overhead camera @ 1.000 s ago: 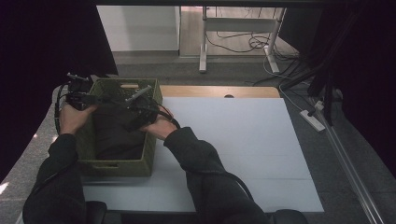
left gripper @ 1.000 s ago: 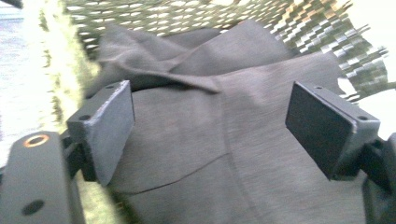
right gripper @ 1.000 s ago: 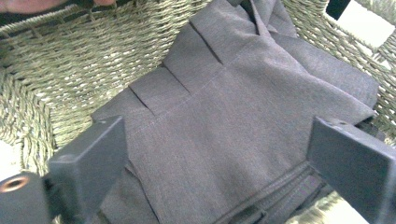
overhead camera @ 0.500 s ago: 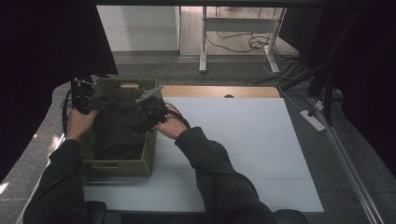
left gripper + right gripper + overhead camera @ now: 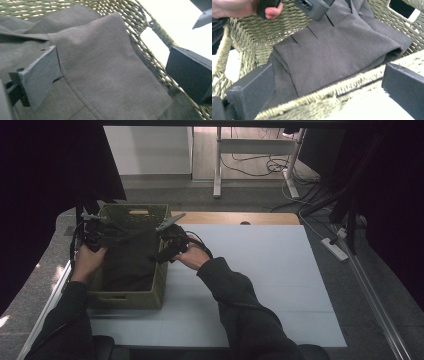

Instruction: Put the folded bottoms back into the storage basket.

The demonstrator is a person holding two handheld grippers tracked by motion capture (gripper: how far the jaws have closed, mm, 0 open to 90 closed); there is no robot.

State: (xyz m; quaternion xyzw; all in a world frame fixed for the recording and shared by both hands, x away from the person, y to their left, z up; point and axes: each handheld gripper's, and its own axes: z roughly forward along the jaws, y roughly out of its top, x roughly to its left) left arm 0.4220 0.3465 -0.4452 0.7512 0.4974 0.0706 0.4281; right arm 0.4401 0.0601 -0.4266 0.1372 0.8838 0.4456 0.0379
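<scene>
An olive woven basket (image 5: 127, 297) stands at the table's left with a folded dark brown garment (image 5: 131, 260) lying in it. My left gripper (image 5: 95, 237) hovers at the basket's left side. In the left gripper view its jaws (image 5: 112, 57) have just been opening and stand wide apart over a fold of the garment (image 5: 100, 75), the pads clear of it. My right gripper (image 5: 162, 255) is at the basket's right wall. Open, the right gripper (image 5: 328, 72) straddles the rim (image 5: 324, 96), one jaw inside by the garment (image 5: 342, 42), one outside.
The basket sits on a white mat (image 5: 260, 270) that covers most of the table. A wooden strip (image 5: 235, 218) runs along the far edge. A power strip (image 5: 334, 248) lies off the right edge, with cables and desk legs (image 5: 217, 165) behind.
Both hands with their grippers have shifted a little to the right over the basket. The garment has stayed in the basket.
</scene>
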